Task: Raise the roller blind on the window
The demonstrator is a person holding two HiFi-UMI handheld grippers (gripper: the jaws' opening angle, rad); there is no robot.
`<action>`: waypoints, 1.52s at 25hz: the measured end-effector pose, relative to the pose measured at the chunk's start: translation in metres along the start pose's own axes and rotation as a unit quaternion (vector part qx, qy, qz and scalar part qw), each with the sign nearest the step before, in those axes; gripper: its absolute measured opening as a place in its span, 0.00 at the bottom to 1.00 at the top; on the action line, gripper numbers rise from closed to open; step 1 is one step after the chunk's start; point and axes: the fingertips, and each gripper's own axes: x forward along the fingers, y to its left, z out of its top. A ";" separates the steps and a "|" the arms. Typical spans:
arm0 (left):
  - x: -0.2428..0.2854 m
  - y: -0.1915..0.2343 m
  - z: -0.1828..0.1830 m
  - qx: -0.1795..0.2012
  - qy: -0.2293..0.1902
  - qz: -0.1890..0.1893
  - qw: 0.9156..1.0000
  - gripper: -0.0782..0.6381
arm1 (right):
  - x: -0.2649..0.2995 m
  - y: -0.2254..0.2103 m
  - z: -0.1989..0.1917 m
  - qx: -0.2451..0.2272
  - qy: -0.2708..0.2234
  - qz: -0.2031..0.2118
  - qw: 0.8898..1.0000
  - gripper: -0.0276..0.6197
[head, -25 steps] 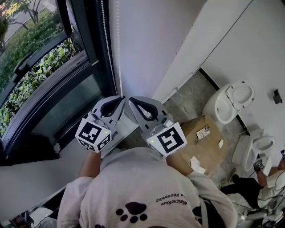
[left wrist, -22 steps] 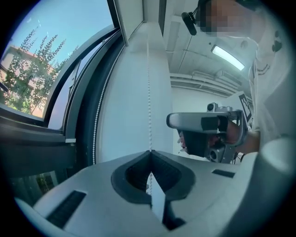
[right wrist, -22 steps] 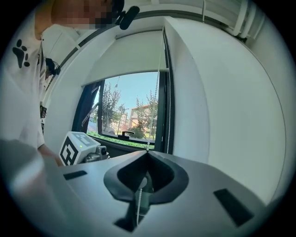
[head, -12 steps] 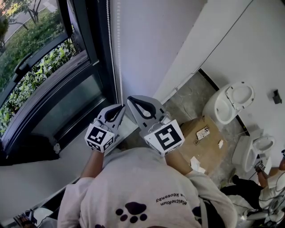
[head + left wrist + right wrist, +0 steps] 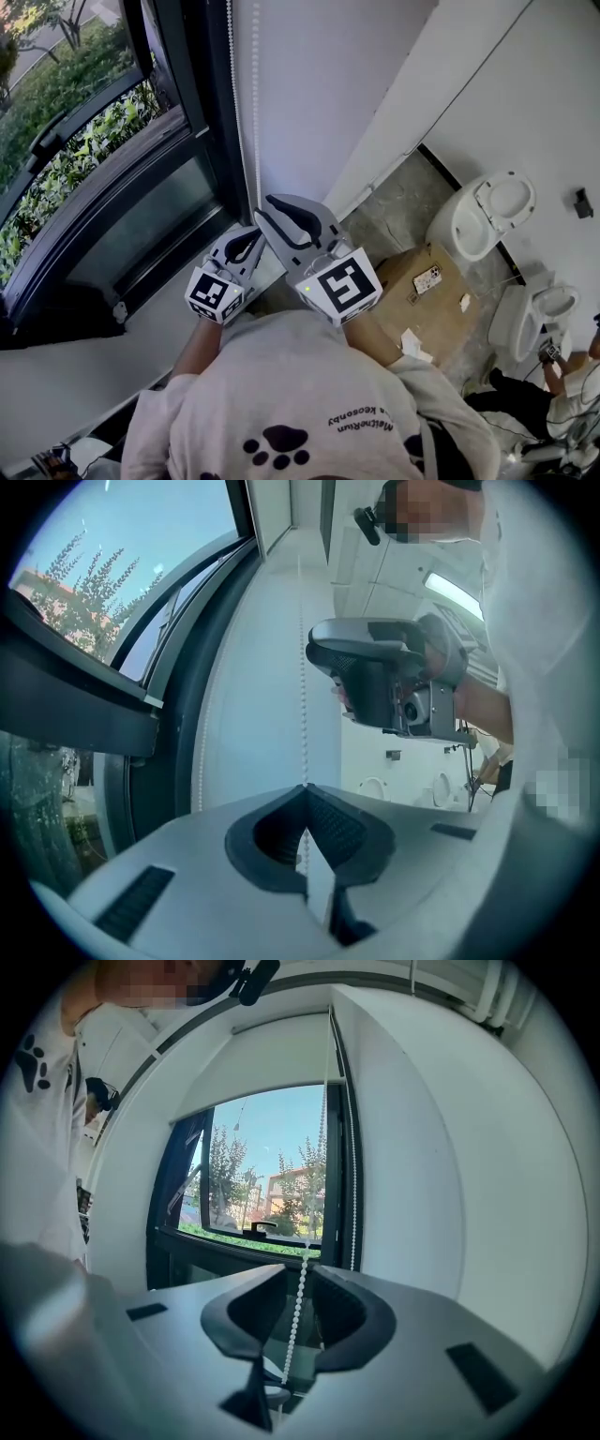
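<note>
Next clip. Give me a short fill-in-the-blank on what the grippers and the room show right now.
1. The left gripper is shut on the ___ chain.
2. The chain passes ___ the right gripper's parted jaws.
3. The cardboard box stands on the floor near a white ___.
Missing: bead; between; toilet. The right gripper's jaws are opening at this moment.

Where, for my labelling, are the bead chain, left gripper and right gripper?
bead chain [image 5: 296, 1309]: right gripper view, strand hanging between the jaws.
left gripper [image 5: 303, 789]: left gripper view, where its tips meet, shut on the chain.
right gripper [image 5: 298, 1272]: right gripper view, midway between its opening jaws' tips, chain between them.
</note>
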 end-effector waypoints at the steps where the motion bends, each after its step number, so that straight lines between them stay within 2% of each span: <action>1: 0.000 0.000 0.000 -0.001 -0.002 0.000 1.000 0.12 | 0.001 -0.002 0.001 0.000 0.000 -0.002 1.000 0.19; 9: 0.003 -0.006 -0.010 0.001 0.006 -0.009 1.000 0.12 | 0.011 -0.014 0.017 0.001 -0.011 -0.003 1.000 0.14; 12: 0.001 -0.005 -0.014 -0.011 0.006 -0.006 1.000 0.12 | 0.012 -0.011 0.018 -0.002 -0.008 0.005 1.000 0.10; 19: 0.000 -0.002 -0.013 0.001 0.002 0.006 1.000 0.12 | 0.014 -0.012 0.016 0.006 0.007 0.003 1.000 0.06; 22: 0.000 -0.001 -0.017 0.010 0.019 0.006 1.000 0.12 | 0.016 -0.015 0.014 -0.001 0.022 0.000 1.000 0.06; 25: -0.003 -0.001 -0.026 0.004 0.035 0.008 0.999 0.14 | 0.016 -0.019 0.012 0.021 0.023 0.007 0.999 0.05; 27: -0.007 0.003 -0.024 -0.018 0.022 0.015 0.999 0.14 | 0.015 -0.021 0.012 0.034 0.019 0.012 0.999 0.05; 29: -0.010 0.007 -0.017 -0.032 0.006 0.022 0.999 0.14 | 0.014 -0.020 0.012 0.027 0.018 0.011 0.999 0.05; 33: -0.015 0.014 0.002 -0.038 -0.019 0.030 0.999 0.14 | 0.014 -0.019 0.009 0.009 0.019 0.005 1.000 0.05; 38: -0.019 0.016 0.013 -0.031 -0.031 0.034 0.998 0.14 | 0.019 -0.016 -0.038 0.040 0.058 0.012 0.997 0.05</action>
